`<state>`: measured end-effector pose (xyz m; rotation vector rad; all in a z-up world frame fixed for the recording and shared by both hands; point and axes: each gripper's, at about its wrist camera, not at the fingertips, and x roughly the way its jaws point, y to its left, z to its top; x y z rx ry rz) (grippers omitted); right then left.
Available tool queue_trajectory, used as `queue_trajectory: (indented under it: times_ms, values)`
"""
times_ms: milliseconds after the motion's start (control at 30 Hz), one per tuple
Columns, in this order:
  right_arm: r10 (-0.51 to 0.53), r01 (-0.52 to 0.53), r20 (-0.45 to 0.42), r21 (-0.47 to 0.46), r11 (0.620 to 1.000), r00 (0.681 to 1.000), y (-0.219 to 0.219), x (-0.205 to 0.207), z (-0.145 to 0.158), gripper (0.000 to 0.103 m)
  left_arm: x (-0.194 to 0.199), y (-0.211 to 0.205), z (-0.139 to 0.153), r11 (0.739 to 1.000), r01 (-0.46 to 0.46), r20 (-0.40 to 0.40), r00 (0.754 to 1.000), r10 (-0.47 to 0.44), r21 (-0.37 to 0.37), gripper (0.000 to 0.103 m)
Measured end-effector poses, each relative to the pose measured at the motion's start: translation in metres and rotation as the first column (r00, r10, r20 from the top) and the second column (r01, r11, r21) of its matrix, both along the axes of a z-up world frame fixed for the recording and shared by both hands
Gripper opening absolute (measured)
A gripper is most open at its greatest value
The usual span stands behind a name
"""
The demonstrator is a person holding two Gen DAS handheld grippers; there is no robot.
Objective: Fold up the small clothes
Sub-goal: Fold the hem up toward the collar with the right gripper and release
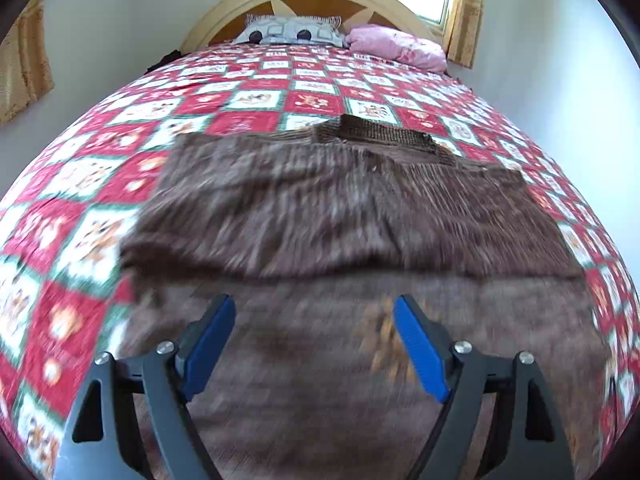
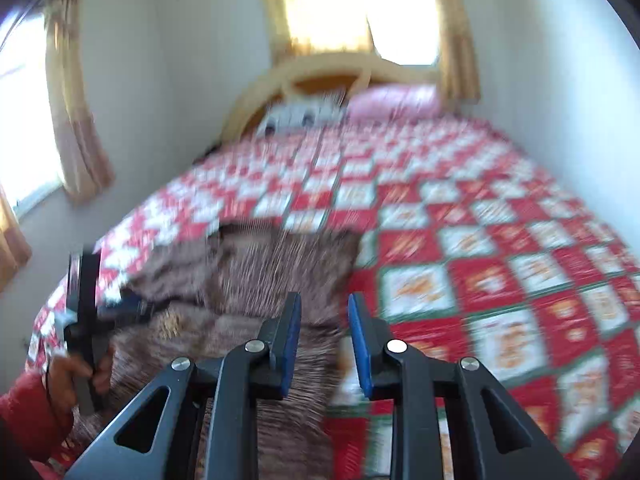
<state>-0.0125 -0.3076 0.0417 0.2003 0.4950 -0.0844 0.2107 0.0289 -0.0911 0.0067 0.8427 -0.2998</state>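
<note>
A brown ribbed knit garment point(image 1: 340, 208) lies spread on the bed, its far part folded over the near part, with the neckline toward the headboard. My left gripper point(image 1: 314, 304) hovers over the garment's near part with its blue pads far apart and nothing between them. In the right wrist view the garment point(image 2: 248, 280) is blurred at centre left. My right gripper point(image 2: 325, 300) hangs above the garment's right edge, its pads a narrow gap apart and holding nothing. A hand in a red sleeve point(image 2: 24, 412) holds the left gripper point(image 2: 132, 308) at the garment's left side.
A red, white and green patchwork bedspread point(image 1: 100, 184) covers the bed. A patterned pillow point(image 1: 292, 32) and a pink pillow point(image 1: 400, 46) lie by the arched wooden headboard point(image 1: 224, 8). White walls flank the bed; curtained windows stand behind it and to the left point(image 2: 24, 120).
</note>
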Motion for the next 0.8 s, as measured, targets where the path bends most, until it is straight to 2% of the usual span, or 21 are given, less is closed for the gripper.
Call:
queue_trajectory:
  times_ms: [100,200,233,300,367,433,500,600,700,800]
  values:
    - [-0.064,0.059,0.075,0.068,0.996,0.995,-0.02,-0.039,0.018,0.026,-0.022,0.023,0.01,1.0,0.0,0.036,0.999,0.0,-0.007,0.084]
    - [-0.023,-0.013,0.164,0.218,0.976,0.986,-0.034,-0.069,0.023,0.026,-0.044,0.045,0.024,0.999,-0.001,0.081,0.997,0.004,-0.041,0.084]
    - [0.001,-0.056,0.191,0.283,0.958,0.982,-0.038,-0.076,0.023,0.026,-0.05,0.051,0.028,0.998,0.0,0.09,0.996,0.005,-0.06,0.084]
    - [0.063,-0.181,0.275,0.431,0.884,0.959,-0.043,-0.086,0.022,0.026,-0.064,0.064,0.039,0.993,0.022,0.104,0.995,-0.01,-0.114,0.084]
    - [0.085,-0.254,0.338,0.498,0.829,0.937,-0.044,-0.095,0.023,0.026,-0.075,0.072,0.047,0.989,0.059,0.113,0.993,-0.045,-0.132,0.084]
    - [0.098,-0.296,0.373,0.52,0.801,0.923,-0.044,-0.101,0.027,0.026,-0.084,0.076,0.052,0.991,0.064,0.138,0.989,-0.047,-0.115,0.084]
    - [0.1,-0.277,0.351,0.5,0.82,0.931,-0.042,-0.109,0.034,0.027,-0.096,0.081,0.056,0.993,0.063,0.155,0.987,-0.047,-0.1,0.085]
    - [0.123,-0.249,0.286,0.458,0.853,0.95,-0.04,-0.123,0.041,0.033,-0.111,0.086,0.054,0.991,0.103,0.123,0.988,-0.093,-0.08,0.088]
    - [0.161,-0.212,0.157,0.405,0.889,0.974,-0.032,-0.144,0.046,0.033,-0.131,0.093,0.047,0.991,0.13,0.091,0.988,-0.126,-0.037,0.088]
    - [0.194,-0.2,0.052,0.367,0.909,0.98,-0.021,-0.172,0.035,0.034,-0.154,0.106,0.033,0.988,0.15,0.042,0.988,-0.149,-0.023,0.088]
